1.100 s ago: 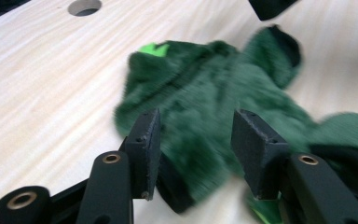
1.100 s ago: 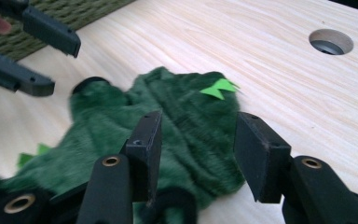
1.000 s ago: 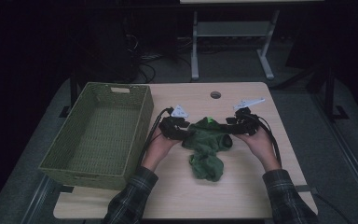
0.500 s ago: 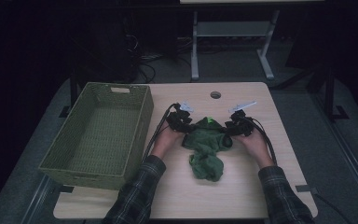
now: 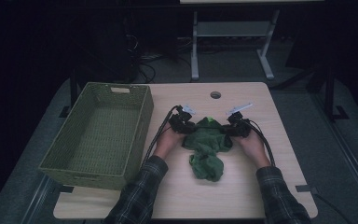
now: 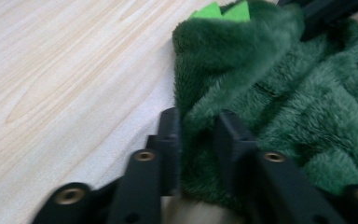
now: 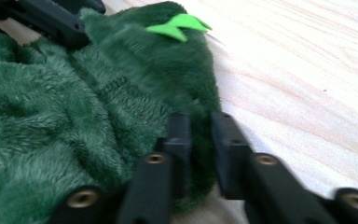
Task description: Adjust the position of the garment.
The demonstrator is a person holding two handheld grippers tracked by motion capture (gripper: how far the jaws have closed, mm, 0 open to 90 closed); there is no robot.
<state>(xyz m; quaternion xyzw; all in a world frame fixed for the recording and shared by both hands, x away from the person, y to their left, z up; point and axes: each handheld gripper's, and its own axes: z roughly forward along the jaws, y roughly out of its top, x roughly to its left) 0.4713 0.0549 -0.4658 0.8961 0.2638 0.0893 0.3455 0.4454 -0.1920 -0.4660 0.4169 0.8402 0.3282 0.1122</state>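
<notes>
Gripping a dark green fleece garment (image 5: 206, 148) at two points on a pale wooden table (image 5: 242, 196), near the far middle of the tabletop. Pinched at its left edge by the left gripper (image 5: 189, 127), jaws just closed in, a thick fold of pile squeezed between the black pads in the left gripper view (image 6: 199, 135). Clamped likewise at its right edge by the right gripper (image 5: 229, 129), jaws just drawn together, a fold of fleece caught between the pads in the right gripper view (image 7: 200, 135). Both pairs of jaws narrowed to a slim gap packed with cloth, neither fully closed. Lying bunched and crumpled between the two hands, far edge stretched from one gripper to the other, near end trailing toward the person in a loose lump. Showing small bright green points (image 6: 221, 10) along the far edge, midway between the grippers, seen too in the right gripper view (image 7: 179, 24). Resting flat on the wood, not lifted. Standing just to the left of the left hand, a woven green basket (image 5: 58, 161), apart from the garment. Reaching in from the near edge, two forearms in plaid sleeves (image 5: 137, 198), black cables (image 5: 156, 135) trailing back from each gripper.
</notes>
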